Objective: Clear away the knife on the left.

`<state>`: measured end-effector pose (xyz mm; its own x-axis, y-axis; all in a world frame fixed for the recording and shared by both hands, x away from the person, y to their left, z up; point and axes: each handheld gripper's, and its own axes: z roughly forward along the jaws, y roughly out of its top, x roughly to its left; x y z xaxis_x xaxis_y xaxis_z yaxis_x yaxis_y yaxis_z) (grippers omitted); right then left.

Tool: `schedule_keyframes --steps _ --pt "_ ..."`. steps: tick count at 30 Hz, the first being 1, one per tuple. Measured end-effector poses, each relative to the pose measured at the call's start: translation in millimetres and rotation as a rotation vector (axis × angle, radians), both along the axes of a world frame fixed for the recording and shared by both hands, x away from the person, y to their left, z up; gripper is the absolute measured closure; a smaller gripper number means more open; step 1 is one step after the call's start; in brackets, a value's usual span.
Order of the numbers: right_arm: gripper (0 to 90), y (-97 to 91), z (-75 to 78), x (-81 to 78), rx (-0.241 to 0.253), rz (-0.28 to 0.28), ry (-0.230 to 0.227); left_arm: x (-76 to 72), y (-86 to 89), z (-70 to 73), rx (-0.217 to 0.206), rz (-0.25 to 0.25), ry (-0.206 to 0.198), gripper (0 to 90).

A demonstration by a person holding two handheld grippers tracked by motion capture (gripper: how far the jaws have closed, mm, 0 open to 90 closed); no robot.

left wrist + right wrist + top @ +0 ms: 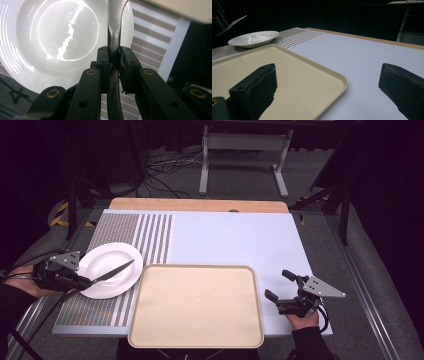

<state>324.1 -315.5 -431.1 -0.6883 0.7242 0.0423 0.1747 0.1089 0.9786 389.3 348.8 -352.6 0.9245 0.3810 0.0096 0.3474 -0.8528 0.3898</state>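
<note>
Glossy white ceramic plate (111, 268), polished metal knife (114, 270), matt beige plastic tray (196, 306)

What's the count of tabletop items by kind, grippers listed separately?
Knife: 1, clamped in the left gripper and held above the plate
Plate: 1, white
Tray: 1, beige
Mat: 1, part striped
Total items: 4
Grippers: 2, the left gripper and the right gripper, whose jaws stand open
</note>
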Motion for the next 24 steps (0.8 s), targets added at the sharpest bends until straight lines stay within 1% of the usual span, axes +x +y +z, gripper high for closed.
schedule_keyframes --steps 1,2,3,4,5,7,8,9,10,11,12,13,14,16,17,18,19,20,21,22,23,24 --pt "2.6 0.0 -0.1 0.5 -0.001 0.001 0.000 1.7 0.6 0.3 -0.023 0.010 0.022 79.8" --pt "2.5 0.0 -0.1 0.6 -0.001 0.000 0.000 1.6 0.3 0.6 -0.034 0.025 0.012 79.8" --pt "2.6 -0.2 0.0 0.4 -0.001 -0.002 0.001 2.1 0.1 0.8 -0.043 0.039 0.021 79.8" --pt "2.6 -0.5 0.1 0.2 0.000 -0.002 0.001 2.8 -0.2 1.1 -0.050 0.038 0.025 79.7" --pt "2.6 -0.8 0.1 0.3 0.002 -0.003 -0.003 2.8 -0.7 1.4 -0.060 0.055 0.020 79.8" --pt "2.5 -1.2 0.2 0.5 0.003 -0.003 -0.003 4.1 -1.5 2.0 -0.071 0.075 0.033 79.8" --pt "2.5 -1.4 0.2 0.6 0.002 0.000 -0.001 5.6 -1.4 2.7 -0.078 0.096 0.032 79.8" --pt "2.6 -1.2 0.2 0.5 0.003 -0.001 -0.002 7.5 -0.7 3.6 -0.095 0.118 0.045 79.8" --pt "2.7 -1.0 0.6 0.1 0.003 -0.002 -0.003 7.9 -0.6 4.7 -0.122 0.129 0.051 79.8" --pt "2.8 -1.1 1.2 -0.4 0.003 -0.003 -0.008 9.4 -1.0 5.8 -0.145 0.145 0.066 79.8" --pt "2.9 -0.9 2.0 -1.4 0.003 -0.006 -0.014 9.4 -1.0 5.8 -0.145 0.145 0.066 79.8" --pt "2.9 -0.9 2.0 -1.4 0.003 -0.006 -0.014 9.5 -2.8 7.0 -0.158 0.152 0.059 79.8" --pt "3.0 -1.0 2.3 -1.6 -0.001 -0.006 -0.018 10.1 -4.8 7.9 -0.169 0.160 0.070 79.8" --pt "3.0 -1.1 2.4 -1.6 0.000 -0.007 -0.017 9.0 -9.6 9.1 -0.180 0.170 0.060 79.7" --pt "3.0 -1.1 2.3 -1.5 0.001 -0.008 -0.017 8.7 -12.4 9.7 -0.193 0.167 0.080 79.7" --pt "3.0 -1.3 2.5 -1.6 0.001 -0.009 -0.017 8.1 -15.1 10.6 -0.198 0.172 0.068 79.7" --pt "3.0 -1.5 2.6 -1.8 0.002 -0.010 -0.018 7.9 -16.9 10.8 -0.203 0.173 0.086 79.7" --pt "3.0 -1.6 2.7 -1.9 0.003 -0.010 -0.018 7.2 -20.2 11.2 -0.203 0.180 0.079 79.7" --pt "3.0 -2.0 2.7 -1.9 0.003 -0.014 -0.016 6.7 -23.0 11.3 -0.208 0.185 0.087 79.7" --pt "3.0 -2.2 2.6 -1.9 0.006 -0.014 -0.013 5.9 -26.3 11.6 -0.204 0.189 0.094 79.7" --pt "3.0 -2.8 2.6 -1.8 0.004 -0.016 -0.015 5.2 -29.6 11.9 -0.198 0.191 0.086 79.7" --pt "3.0 -3.0 2.6 -1.9 0.007 -0.018 -0.015 5.0 -32.6 12.2 -0.194 0.191 0.095 79.7"
